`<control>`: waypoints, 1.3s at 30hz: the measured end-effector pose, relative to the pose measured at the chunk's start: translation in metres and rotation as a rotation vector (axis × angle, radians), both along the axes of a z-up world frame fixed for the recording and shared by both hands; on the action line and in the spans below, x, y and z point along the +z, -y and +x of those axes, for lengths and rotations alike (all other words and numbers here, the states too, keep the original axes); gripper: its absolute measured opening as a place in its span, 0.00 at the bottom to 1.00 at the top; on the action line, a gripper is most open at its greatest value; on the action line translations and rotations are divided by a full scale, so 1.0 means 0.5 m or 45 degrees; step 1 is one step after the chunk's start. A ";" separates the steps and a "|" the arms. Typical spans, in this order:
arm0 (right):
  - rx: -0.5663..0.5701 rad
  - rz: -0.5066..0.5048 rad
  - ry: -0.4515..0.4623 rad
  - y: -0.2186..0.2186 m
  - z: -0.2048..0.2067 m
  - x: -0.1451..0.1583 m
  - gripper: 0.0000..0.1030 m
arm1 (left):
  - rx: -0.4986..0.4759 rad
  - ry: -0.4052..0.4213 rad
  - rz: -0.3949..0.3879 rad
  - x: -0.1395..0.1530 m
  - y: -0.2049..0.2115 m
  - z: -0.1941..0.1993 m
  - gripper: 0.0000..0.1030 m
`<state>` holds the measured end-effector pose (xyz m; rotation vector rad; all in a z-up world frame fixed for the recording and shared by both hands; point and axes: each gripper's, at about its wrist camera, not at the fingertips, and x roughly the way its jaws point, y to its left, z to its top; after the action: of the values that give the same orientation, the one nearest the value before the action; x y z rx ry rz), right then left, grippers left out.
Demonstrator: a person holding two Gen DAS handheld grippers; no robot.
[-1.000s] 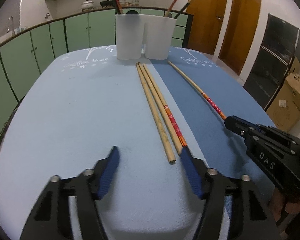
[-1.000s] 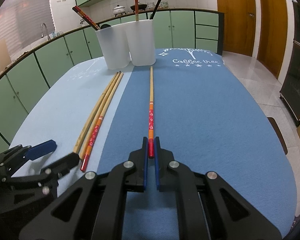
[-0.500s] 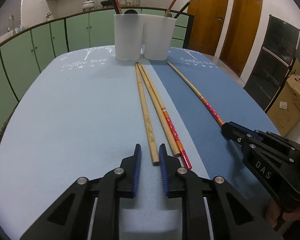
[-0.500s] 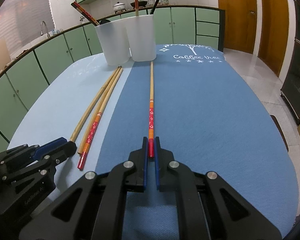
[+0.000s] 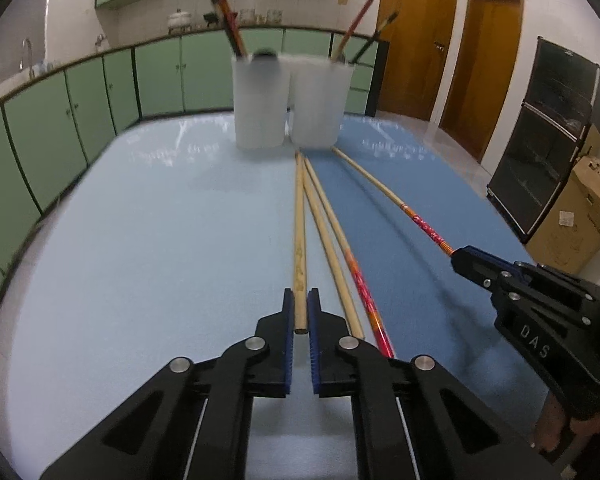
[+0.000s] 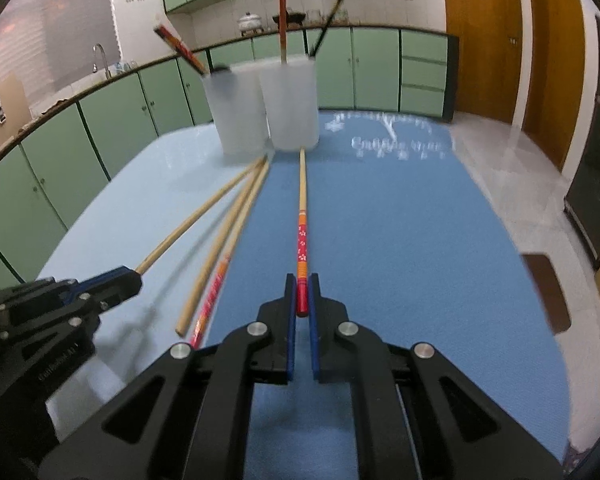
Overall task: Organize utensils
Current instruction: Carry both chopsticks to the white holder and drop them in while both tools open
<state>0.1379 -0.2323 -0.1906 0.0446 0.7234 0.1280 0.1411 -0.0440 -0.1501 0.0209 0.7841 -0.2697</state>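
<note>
Plain wooden chopstick (image 5: 299, 240), centre frame: near end clenched in left gripper (image 5: 301, 304). Red-ended chopstick (image 6: 302, 240), centre frame: near end clenched in right gripper (image 6: 302, 292). Risk: long sticks pivoting or slipping in end grips. Two loose chopsticks (image 5: 340, 264) lie just beside. Two white cups (image 5: 288, 104), upper centre, already hold sticks that could block insertion.

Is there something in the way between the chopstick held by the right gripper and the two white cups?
Nothing visible blocks it. The right gripper is shut on the red-ended chopstick, whose far tip already nearly reaches the right cup. The blue cloth beside it is bare; the other chopsticks lie off to the left.
</note>
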 end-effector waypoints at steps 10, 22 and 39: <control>0.029 0.000 0.134 0.029 0.003 0.126 0.05 | -0.005 0.217 -0.020 0.155 -0.025 0.000 0.07; 0.032 0.029 0.056 0.060 0.009 0.203 0.05 | -0.012 0.385 -0.062 0.270 -0.039 0.023 0.07; 0.232 0.067 0.132 0.064 0.109 0.358 0.05 | -0.092 0.425 -0.109 0.340 -0.034 0.091 0.07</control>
<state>0.1925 -0.2642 -0.0113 0.0220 0.6196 0.3214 0.1866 -0.0268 0.0201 0.0132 0.4399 -0.3578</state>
